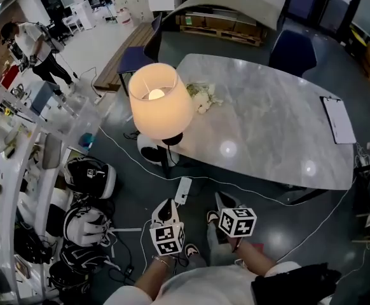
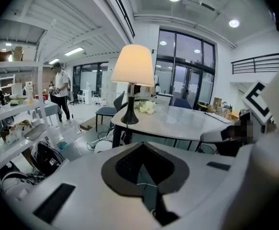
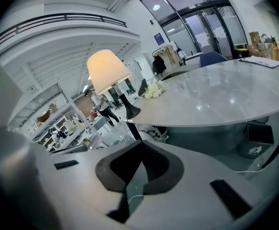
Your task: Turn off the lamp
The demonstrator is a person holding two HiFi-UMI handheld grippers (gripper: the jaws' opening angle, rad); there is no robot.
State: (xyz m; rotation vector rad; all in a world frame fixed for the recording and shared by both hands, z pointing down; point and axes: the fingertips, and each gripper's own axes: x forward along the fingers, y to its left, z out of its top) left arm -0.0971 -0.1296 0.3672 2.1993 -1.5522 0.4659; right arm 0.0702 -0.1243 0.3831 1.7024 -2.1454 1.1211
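The left gripper (image 1: pixel 167 210) and right gripper (image 1: pixel 222 202) were held clenched, empty; the lit lamp (image 1: pixel 161 100) ahead was yet to be reached and switched off.

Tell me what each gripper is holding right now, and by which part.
Nothing. The left gripper and right gripper are both shut and empty, well short of the lit lamp on the table.

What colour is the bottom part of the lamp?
The lamp base is black, under a glowing cream shade. The left gripper view shows it best.
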